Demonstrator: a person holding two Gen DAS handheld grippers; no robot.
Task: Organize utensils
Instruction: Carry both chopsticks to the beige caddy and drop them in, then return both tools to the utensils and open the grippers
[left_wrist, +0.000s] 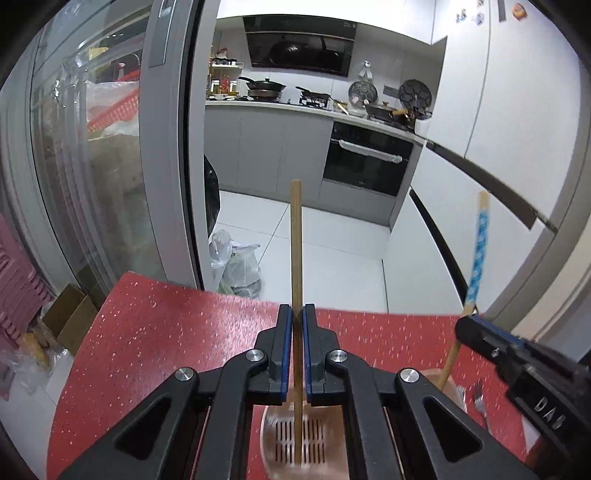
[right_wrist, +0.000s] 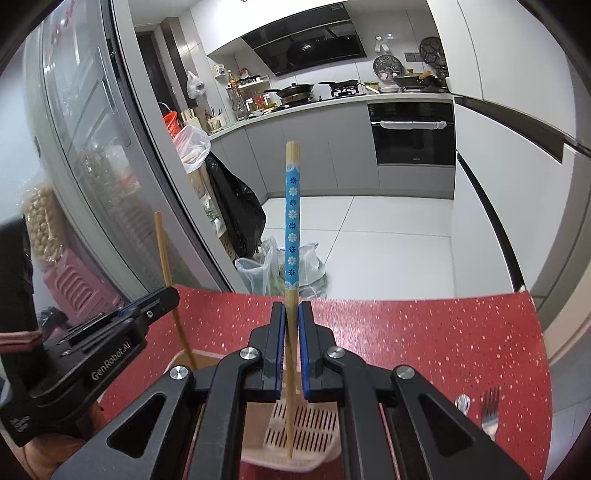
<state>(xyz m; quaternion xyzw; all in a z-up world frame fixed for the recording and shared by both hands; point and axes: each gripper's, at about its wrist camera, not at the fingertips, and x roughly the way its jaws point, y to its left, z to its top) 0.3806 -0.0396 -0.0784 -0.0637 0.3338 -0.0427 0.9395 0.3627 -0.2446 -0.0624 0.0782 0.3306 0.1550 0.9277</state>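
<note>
My left gripper (left_wrist: 297, 314) is shut on a plain wooden chopstick (left_wrist: 296, 243), held upright with its lower end inside a pink slotted utensil holder (left_wrist: 295, 439) on the red table. My right gripper (right_wrist: 291, 310) is shut on a chopstick with a blue flowered band (right_wrist: 292, 221), also upright, its tip in the holder's slotted compartment (right_wrist: 303, 428). Each gripper shows in the other's view: the right gripper (left_wrist: 517, 354) with the blue chopstick (left_wrist: 478, 254) at right, the left gripper (right_wrist: 110, 332) with the plain chopstick (right_wrist: 166, 266) at left.
A fork (right_wrist: 489, 410) and a spoon (right_wrist: 462, 402) lie on the red speckled table (right_wrist: 424, 332) to the right of the holder. The fork also shows in the left wrist view (left_wrist: 479, 398). Beyond the table edge are plastic bags (right_wrist: 266, 269) on the white floor and a glass door (right_wrist: 92, 166) at left.
</note>
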